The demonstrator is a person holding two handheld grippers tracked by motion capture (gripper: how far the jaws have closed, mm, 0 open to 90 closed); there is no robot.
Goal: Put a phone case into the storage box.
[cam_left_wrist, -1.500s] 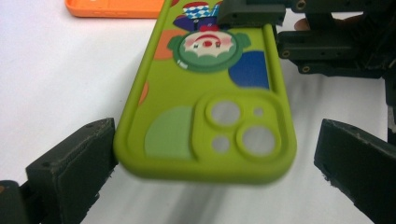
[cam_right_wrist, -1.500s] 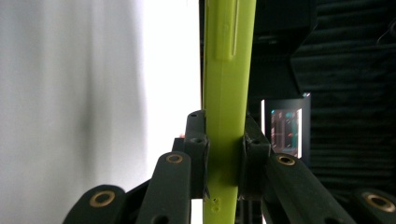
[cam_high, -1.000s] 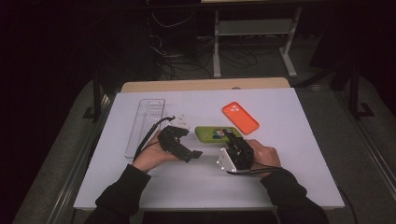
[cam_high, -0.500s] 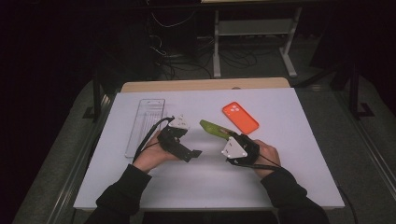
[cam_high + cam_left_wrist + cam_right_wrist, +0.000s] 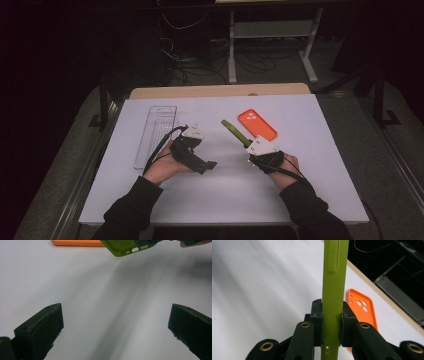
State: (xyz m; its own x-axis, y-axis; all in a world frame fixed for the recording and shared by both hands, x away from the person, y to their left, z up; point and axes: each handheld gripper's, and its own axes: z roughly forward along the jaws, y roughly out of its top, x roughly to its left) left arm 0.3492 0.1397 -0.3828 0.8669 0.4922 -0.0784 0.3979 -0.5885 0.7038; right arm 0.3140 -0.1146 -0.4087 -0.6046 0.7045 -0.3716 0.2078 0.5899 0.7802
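1. The right gripper (image 5: 250, 146) is clamping a green phone case (image 5: 334, 290) edge-on, with its fingers (image 5: 316, 315) pressing on the case's two broad faces near one end.
2. The case is hanging clear of the white tabletop (image 5: 310, 185), tilted, between the two hands and just beside an orange phone case (image 5: 257, 124) lying flat.
3. It is looking light and thin, probably a flexible shell, so it is likely bending if squeezed hard. The long side rails are looking like the stiffest place to grip.
4. The left gripper (image 5: 115, 325) is resting low over the bare tabletop, its fingers spread wide and grasping nothing, facing the case's end.
5. Both forearms are lying low, wrists turned inward towards each other.
6. A clear plastic tray (image 5: 156, 135) is sitting at the far left, untouched.
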